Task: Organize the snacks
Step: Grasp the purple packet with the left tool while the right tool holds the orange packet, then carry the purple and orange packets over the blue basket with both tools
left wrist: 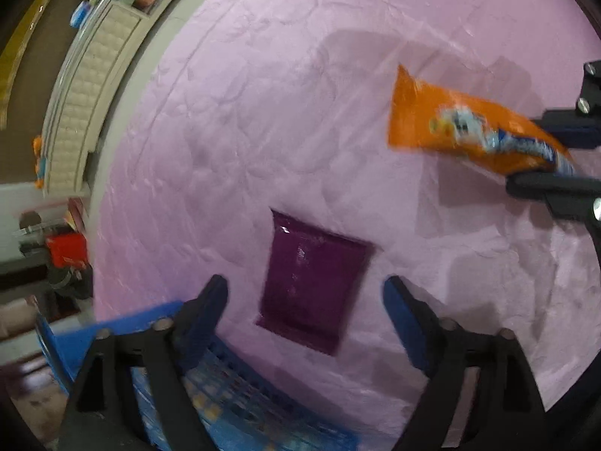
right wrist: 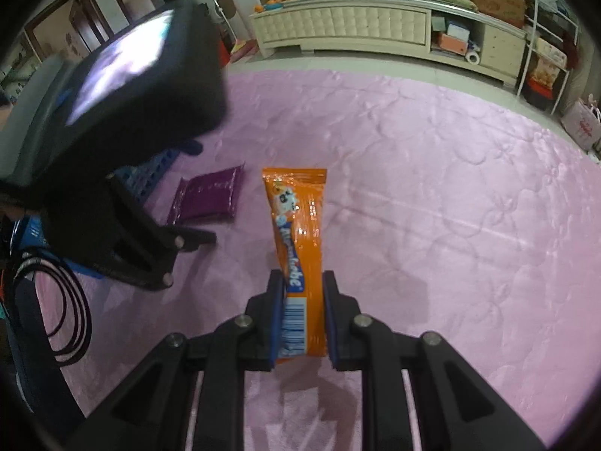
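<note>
A dark purple snack packet (left wrist: 315, 282) lies flat on the pink quilted mat (left wrist: 263, 112). My left gripper (left wrist: 305, 283) hovers over it, pointing steeply down, open, its blue-padded fingers on either side of the packet and clear of it. A blue plastic basket (left wrist: 124, 330) sits just left of the packet, partly under the left finger. My right gripper (right wrist: 302, 276) is shut on the lower end of a long orange snack packet (right wrist: 300, 225), held off the mat to the right of the purple packet (right wrist: 208, 197).
A cream padded cabinet (right wrist: 345, 26) with boxes and oranges runs along the far wall. A wire shelf (right wrist: 544, 56) and bags stand at the right. A coil of black cable (right wrist: 67, 312) lies at the mat's left edge.
</note>
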`<state>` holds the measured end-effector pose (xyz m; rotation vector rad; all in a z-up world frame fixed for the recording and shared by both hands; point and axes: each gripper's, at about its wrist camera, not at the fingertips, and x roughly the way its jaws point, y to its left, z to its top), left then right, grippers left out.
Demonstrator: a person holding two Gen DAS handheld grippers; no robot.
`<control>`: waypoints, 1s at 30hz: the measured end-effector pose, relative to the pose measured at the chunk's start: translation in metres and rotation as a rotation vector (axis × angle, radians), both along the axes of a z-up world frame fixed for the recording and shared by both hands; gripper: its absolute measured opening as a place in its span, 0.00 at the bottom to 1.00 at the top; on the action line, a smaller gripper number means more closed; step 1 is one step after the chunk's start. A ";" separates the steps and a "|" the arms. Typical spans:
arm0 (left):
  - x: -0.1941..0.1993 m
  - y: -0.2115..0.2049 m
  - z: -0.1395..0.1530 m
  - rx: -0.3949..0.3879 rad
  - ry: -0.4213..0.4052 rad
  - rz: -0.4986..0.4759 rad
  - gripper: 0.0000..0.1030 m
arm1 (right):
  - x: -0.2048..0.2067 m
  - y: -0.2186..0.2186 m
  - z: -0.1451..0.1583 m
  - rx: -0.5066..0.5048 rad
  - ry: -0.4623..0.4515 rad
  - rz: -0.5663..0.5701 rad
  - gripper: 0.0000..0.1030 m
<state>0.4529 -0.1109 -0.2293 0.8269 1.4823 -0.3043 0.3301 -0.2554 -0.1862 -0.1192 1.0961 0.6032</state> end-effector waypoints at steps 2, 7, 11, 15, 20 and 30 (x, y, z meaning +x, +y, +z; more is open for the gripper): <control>0.006 0.000 -0.004 0.002 0.027 -0.007 0.87 | 0.000 0.000 0.001 0.007 0.000 0.009 0.23; 0.019 0.010 -0.005 -0.055 0.085 0.056 0.87 | 0.000 -0.007 0.007 0.014 -0.015 -0.002 0.23; 0.016 0.007 -0.003 -0.060 0.080 0.010 0.78 | 0.002 -0.014 0.007 0.021 -0.013 -0.028 0.23; -0.005 -0.004 0.007 -0.119 0.111 0.019 0.49 | -0.001 -0.014 0.011 0.029 -0.021 -0.037 0.23; -0.014 -0.009 0.005 -0.110 0.070 0.042 0.31 | -0.009 -0.015 0.014 0.030 -0.033 -0.031 0.23; -0.069 -0.026 0.022 -0.198 -0.066 0.103 0.29 | -0.019 -0.029 0.024 -0.006 -0.074 -0.048 0.23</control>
